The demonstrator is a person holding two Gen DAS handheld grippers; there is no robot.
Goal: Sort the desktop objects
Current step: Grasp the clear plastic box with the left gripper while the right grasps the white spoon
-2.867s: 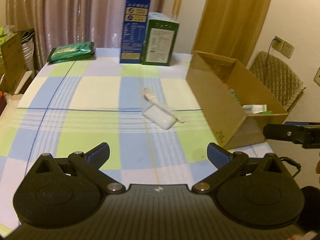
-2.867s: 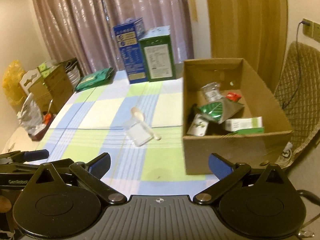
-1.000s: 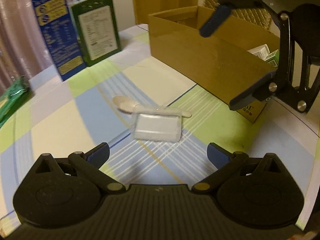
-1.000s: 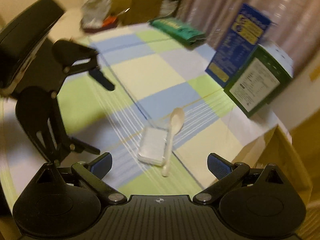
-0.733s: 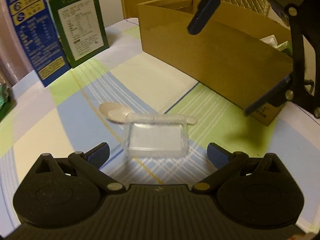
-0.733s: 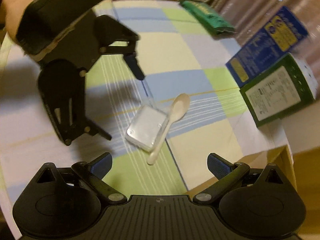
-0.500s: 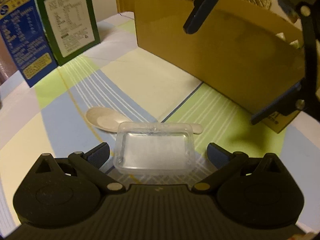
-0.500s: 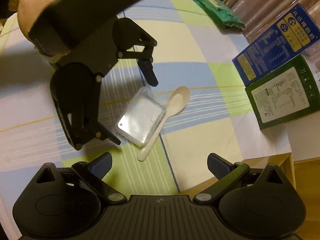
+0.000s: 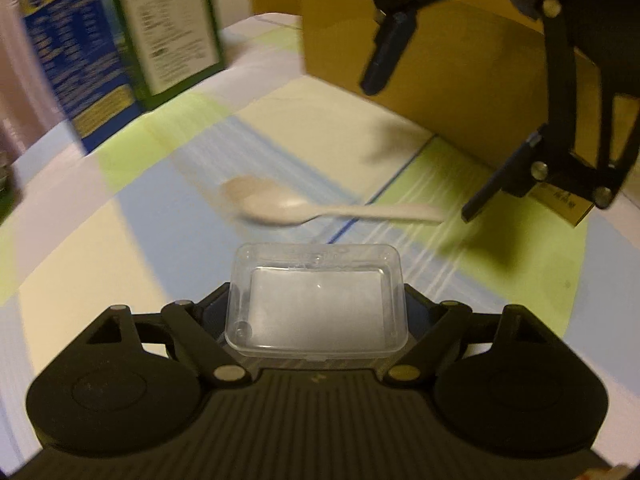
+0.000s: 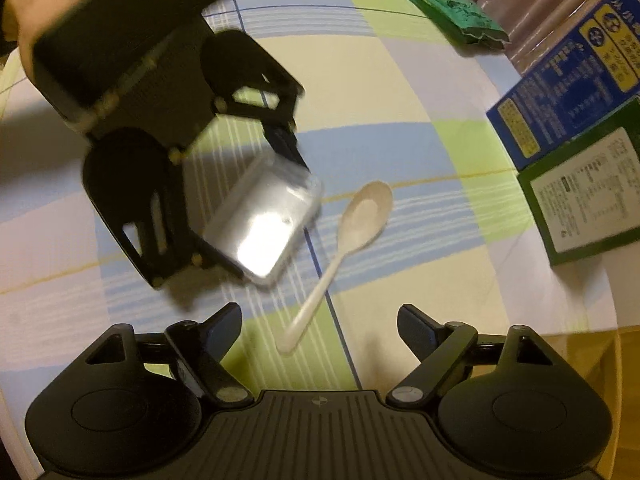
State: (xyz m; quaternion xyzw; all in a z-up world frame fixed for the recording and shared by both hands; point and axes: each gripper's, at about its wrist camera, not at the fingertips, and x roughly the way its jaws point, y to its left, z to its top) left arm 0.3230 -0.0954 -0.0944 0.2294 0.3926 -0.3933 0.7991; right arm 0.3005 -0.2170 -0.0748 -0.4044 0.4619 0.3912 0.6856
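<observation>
Clear plastic catches the lamp light as the left tool (image 9: 316,312) closes around a small lidded box (image 9: 316,304) on the checked tabletop (image 9: 140,216); the box sits between the two fingers, which flank its short sides, though whether the pads already press on it cannot be told. Just beyond the box lies a white plastic spoon (image 9: 320,208), bowl to the left and handle running right, apart from the box. The right tool (image 10: 320,332) hangs above the near end of the spoon (image 10: 340,248) handle, its jaws closing with the handle tip between them, not yet touched. In the right wrist view a hand (image 10: 28,4) grips the left tool (image 10: 256,220) at upper left, and the box (image 10: 264,224) is seen tilted in blur between its fingers. A cardboard box (image 9: 460,64) stands at the far right of the tabletop. A blue carton (image 9: 68,52) and a green carton (image 9: 172,24) stand upright side by side at the far left, and a green packet (image 10: 444,4) lies further off.
</observation>
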